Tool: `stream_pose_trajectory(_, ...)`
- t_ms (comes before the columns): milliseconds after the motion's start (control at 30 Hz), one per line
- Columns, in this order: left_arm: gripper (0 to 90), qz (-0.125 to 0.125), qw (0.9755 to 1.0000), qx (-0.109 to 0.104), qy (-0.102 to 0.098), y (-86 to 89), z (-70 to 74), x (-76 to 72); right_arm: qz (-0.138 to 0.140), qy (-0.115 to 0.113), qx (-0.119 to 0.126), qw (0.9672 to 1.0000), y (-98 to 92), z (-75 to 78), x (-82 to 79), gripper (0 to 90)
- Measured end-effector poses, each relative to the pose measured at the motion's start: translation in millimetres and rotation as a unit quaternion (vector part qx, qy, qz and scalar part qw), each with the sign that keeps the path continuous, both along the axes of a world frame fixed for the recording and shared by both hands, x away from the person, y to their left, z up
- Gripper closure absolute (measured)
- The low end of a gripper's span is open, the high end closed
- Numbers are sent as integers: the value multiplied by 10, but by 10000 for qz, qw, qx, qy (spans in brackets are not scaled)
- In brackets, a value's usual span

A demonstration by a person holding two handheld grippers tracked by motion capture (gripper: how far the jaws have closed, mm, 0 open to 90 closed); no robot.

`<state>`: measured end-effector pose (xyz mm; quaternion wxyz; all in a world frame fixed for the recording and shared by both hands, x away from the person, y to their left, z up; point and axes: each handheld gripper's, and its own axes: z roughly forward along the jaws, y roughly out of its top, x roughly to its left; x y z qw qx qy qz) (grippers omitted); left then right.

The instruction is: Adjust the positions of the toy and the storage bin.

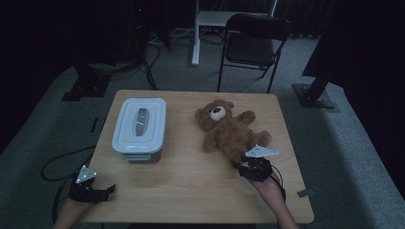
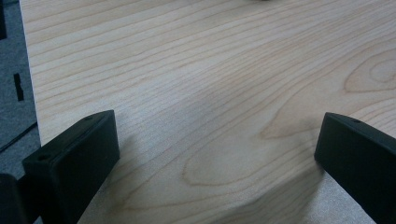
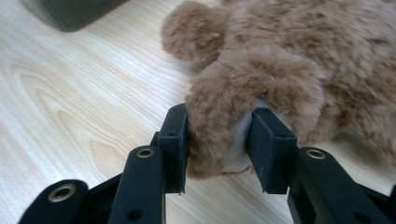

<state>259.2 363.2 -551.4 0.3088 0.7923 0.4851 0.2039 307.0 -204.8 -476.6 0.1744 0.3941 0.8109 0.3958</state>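
On the table, one teddy bear, one lidded box, right claw clamping its leg, left claw wide.

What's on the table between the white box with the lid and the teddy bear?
Nothing: in the high view only bare wooden table separates the lidded box from the teddy bear.

High view dim and murky; both gripper views bright, softly shadowed.
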Motion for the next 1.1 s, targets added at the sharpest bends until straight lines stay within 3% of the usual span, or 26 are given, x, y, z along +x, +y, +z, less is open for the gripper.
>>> stream_pose_trajectory(200, 7, 1, 10000, 0, -1, 0, 0, 0, 176, -1, 51, 9998, 173, -18, 61, 593)
stream_pose_trajectory(333, 7, 1, 10000, -1, -1, 0, 0, 0, 478, 96, 155, 9987, 328, -39, 89, 614)
stream_pose_trajectory(367, 7, 0, 10000, -1, 0, 0, 0, 0, 614, 113, 136, 9980, 447, -52, 85, 590)
stream_pose_trajectory(467, 7, 0, 10000, 0, 0, 0, 0, 0, 680, 82, 119, 9976, 506, -38, 75, 571)
stream_pose_trajectory(533, 7, 0, 10000, -1, -1, 0, 0, 0, 705, 57, 290, 9971, 504, 24, 63, 554)
stream_pose_trajectory(600, 7, 1, 10000, -1, 1, 0, 0, 0, 619, -74, 420, 9972, 427, 161, 64, 531)
stream_pose_trajectory(667, 7, -1, 10000, 1, 1, 0, 0, 0, 575, -127, 428, 9973, 400, 200, 72, 520)
stream_pose_trajectory(700, 7, 2, 10000, 0, 0, 0, 0, 0, 333, -251, 449, 9981, 312, 310, 130, 490)
stream_pose_trajectory(800, 7, 7, 10000, -9, -4, -1, -1, 0, 96, -312, 464, 9984, 229, 385, 225, 464)
stream_pose_trajectory(833, 7, 7, 10000, -9, -4, -1, -1, 0, -134, -257, 514, 9983, 152, 431, 358, 421)
stream_pose_trajectory(900, 7, 0, 10000, -1, 0, 0, 0, 0, -183, -271, 540, 9980, 127, 439, 410, 412)
stream_pose_trajectory(967, 7, 1, 10000, -1, 1, 0, 0, 0, -470, -158, 531, 9974, 73, 431, 618, 343)
stream_pose_trajectory(1000, 7, 1, 10000, -2, -1, 0, 0, 0, -470, -158, 531, 9974, 73, 431, 618, 343)
stream_pose_trajectory(1100, 7, 0, 10000, 0, 1, 0, 0, 0, -732, 69, 548, 9958, 49, 363, 846, 280)
